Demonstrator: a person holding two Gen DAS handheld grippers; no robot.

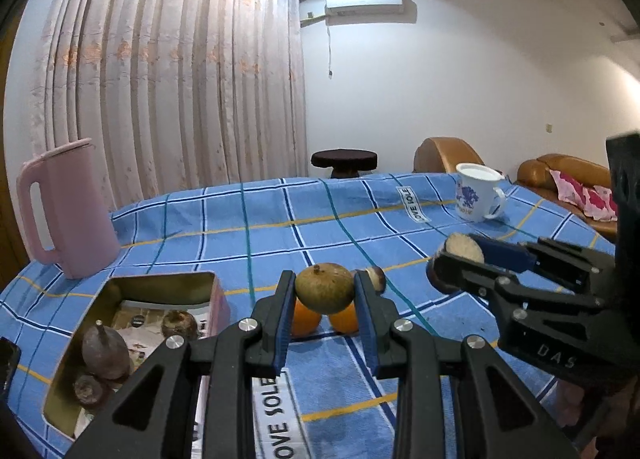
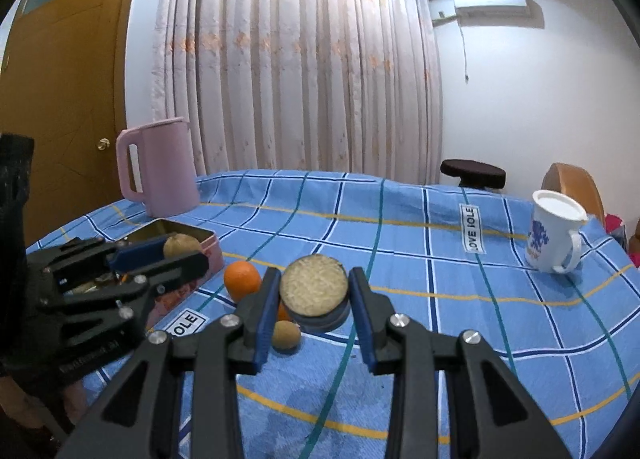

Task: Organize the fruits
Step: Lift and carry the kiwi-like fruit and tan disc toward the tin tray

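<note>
Now my left gripper (image 1: 325, 301) pinches a round green-brown fruit (image 1: 325, 288) and my right gripper (image 2: 314, 301) a halved fruit (image 2: 314, 291); either could slip near the tin (image 1: 120, 291).

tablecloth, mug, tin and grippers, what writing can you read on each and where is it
"OVE SOLE": white label on the tablecloth, first letter lost in a fold.
"OVE SOLE": second cloth label under the left gripper.
"DAS": body of the right gripper.
Mug: blue print, too blurred to read.
Paper lining in the tin: print too small to read.
</note>
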